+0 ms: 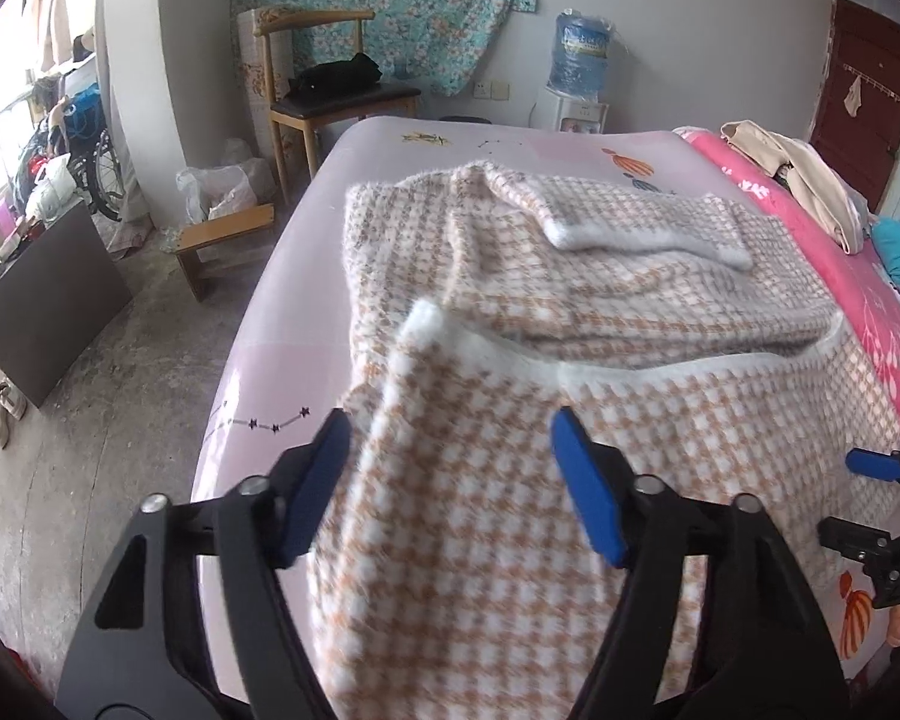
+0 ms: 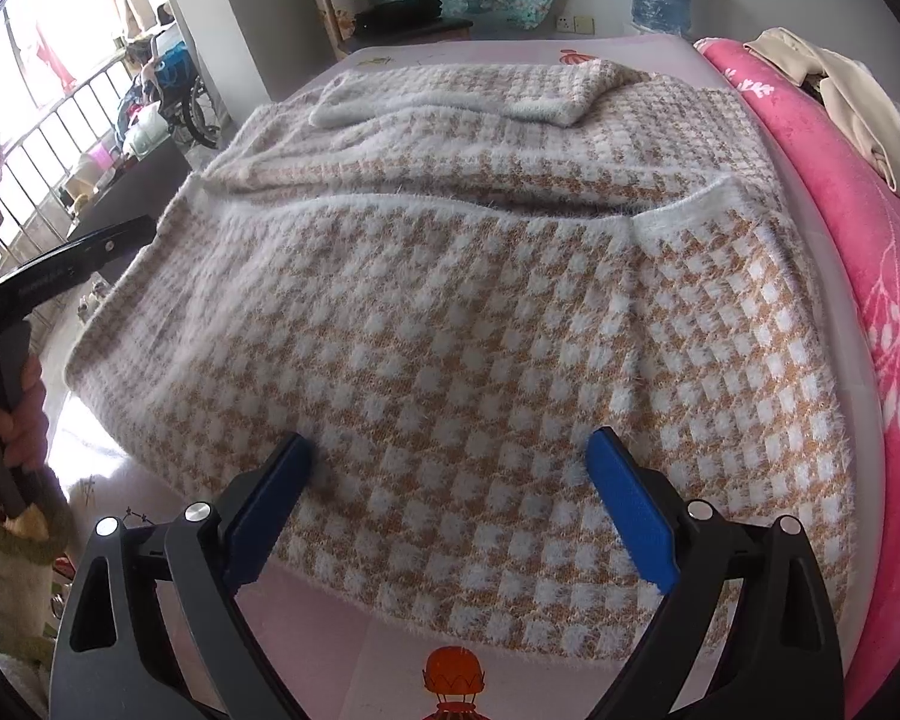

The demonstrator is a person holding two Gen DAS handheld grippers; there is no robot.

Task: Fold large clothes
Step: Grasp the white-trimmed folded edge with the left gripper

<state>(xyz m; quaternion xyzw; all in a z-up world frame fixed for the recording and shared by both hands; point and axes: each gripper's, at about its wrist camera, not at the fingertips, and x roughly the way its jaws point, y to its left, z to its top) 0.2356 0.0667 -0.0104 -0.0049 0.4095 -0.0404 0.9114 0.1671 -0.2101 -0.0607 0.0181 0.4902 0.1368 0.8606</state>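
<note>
A fuzzy orange-and-white checked sweater (image 2: 450, 312) lies spread on the pink bed sheet (image 2: 354, 630), partly folded, with a sleeve (image 2: 468, 96) laid across its far end. It also shows in the left wrist view (image 1: 510, 510). My left gripper (image 1: 450, 438) is open, its blue pads either side of the sweater's near left corner, above the fabric. My right gripper (image 2: 450, 456) is open over the sweater's near hem, with nothing between the pads. The right gripper's tip shows in the left wrist view (image 1: 876, 465), and the left gripper's body shows in the right wrist view (image 2: 60, 270).
A pink blanket (image 2: 858, 228) with beige clothes (image 2: 840, 84) lies along the bed's right side. Beyond the bed stand a wooden chair (image 1: 330, 90) with a black item and a water dispenser (image 1: 579, 60). Left of the bed are a low bench (image 1: 222, 234), a dark board (image 1: 48, 300) and shoes (image 1: 3, 411).
</note>
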